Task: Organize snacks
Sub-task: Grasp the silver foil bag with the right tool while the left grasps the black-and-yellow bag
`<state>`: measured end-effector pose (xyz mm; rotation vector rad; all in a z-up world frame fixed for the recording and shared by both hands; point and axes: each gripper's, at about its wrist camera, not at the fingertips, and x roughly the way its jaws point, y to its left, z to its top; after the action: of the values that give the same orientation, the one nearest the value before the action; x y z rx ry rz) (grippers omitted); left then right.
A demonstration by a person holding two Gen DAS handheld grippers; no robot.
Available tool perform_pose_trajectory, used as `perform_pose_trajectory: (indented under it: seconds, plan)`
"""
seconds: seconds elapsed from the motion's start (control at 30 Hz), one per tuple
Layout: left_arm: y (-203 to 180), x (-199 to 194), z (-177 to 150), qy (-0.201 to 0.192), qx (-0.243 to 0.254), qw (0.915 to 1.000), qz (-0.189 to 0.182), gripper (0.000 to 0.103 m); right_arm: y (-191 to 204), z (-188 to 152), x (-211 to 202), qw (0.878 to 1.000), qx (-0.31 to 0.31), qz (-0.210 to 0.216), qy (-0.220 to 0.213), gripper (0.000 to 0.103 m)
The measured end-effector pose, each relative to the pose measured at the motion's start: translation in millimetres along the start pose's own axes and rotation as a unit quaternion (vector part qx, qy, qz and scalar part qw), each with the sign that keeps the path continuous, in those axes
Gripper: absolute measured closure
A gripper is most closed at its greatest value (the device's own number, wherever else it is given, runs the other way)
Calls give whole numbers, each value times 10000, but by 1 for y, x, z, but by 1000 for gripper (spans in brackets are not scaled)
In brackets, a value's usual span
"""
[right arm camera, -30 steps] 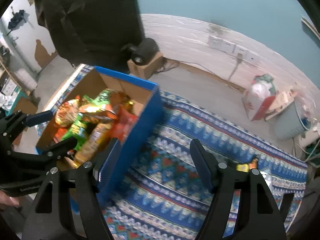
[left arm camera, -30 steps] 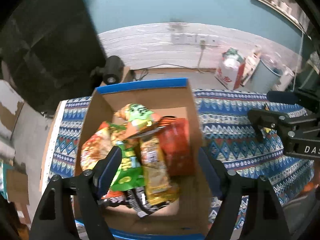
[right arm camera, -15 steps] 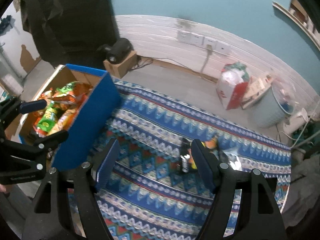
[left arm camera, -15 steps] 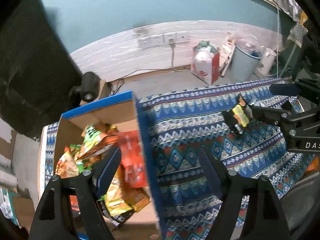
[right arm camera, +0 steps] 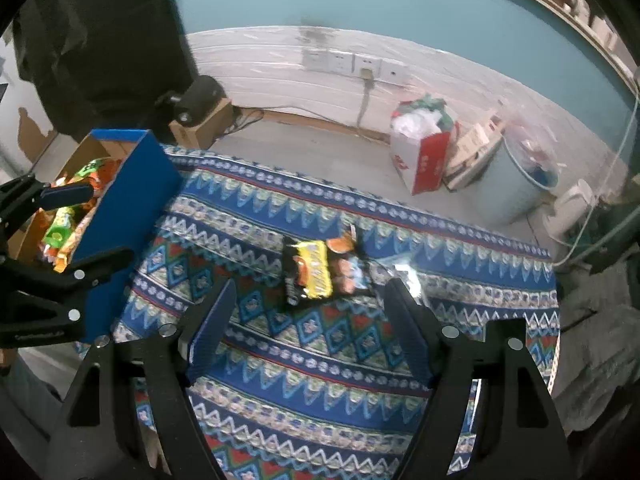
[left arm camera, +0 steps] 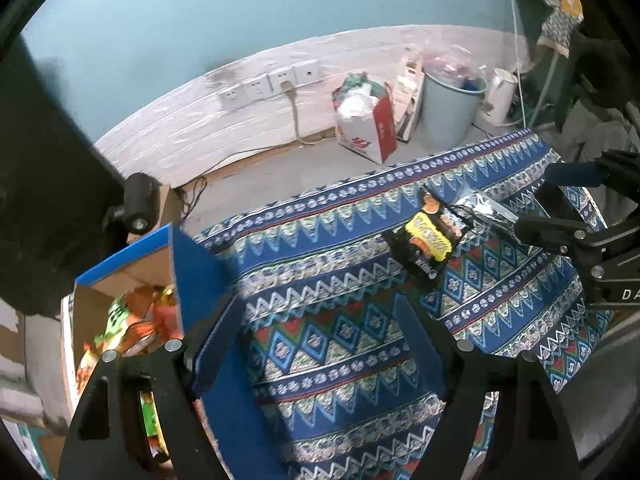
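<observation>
In your left wrist view, the left gripper has its jaws wide apart and nothing is between them, only the patterned cloth. The black and yellow snack packet lies flat on this cloth, beyond the jaws and to their right, well apart from them. A silver packet lies just beside it, on its far right side. The blue cardboard box of snacks stands left of the packet, and its near wall is close to your left finger. The right gripper is at the right of the packet, near it.

In your right wrist view, the right gripper has its jaws opening, with nothing between them. The black and yellow snack packet lies just beyond the fingertips, about in line with the gap. The silver packet is right of it, partly hidden behind your right finger. The blue cardboard box stands well left of the packet, with the left gripper over it. Nothing stands between your jaws and the packet.
</observation>
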<state>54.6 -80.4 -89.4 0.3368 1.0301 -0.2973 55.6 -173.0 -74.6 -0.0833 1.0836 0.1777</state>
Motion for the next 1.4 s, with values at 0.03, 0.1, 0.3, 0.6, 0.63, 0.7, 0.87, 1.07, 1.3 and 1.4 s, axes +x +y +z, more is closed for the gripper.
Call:
perform_pose_trajectory:
  seconds: [0.03, 0.1, 0.3, 0.6, 0.63, 0.7, 0.87, 1.07, 1.3, 1.4]
  plan:
    - [-5, 3, 3, 10, 33, 10000, -32, 22, -4, -2, 0, 10000, 24, -9, 11, 27]
    - [-13, 9, 9, 53, 114, 9999, -112, 22, -14, -5, 2, 9999, 86, -43, 52, 27]
    - [-41, 33, 24, 170, 430, 9986, -246, 22, -43, -13, 14, 9992, 312, -6, 230, 27]
    - [-77, 77, 40, 261, 1043, 9935, -375, 22, -95, -17, 49, 9968, 614, -113, 492, 27]
    - [-79, 80, 42, 269, 1100, 9927, -406, 22, -101, -18, 54, 9964, 646, -132, 527, 27]
    - [-84, 89, 45, 256, 1231, 9911, -441, 22, -112, -21, 67, 9955, 711, -117, 622, 27]
    - [-90, 111, 52, 330, 1332, 9884, -645, 22, -122, -32, 98, 9935, 682, -78, 912, 27]
    - [-98, 136, 53, 602, 1399, 9844, -886, 22, -116, -40, 125, 9930, 449, -232, 1064, 27]
    - [-113, 150, 49, 736, 1626, 9791, -970, 22, -114, -49, 145, 9933, 290, -321, 1072, 54]
    - [-119, 154, 46, 797, 1684, 9777, -966, 22, -114, -50, 146, 9941, 254, -396, 974, 62]
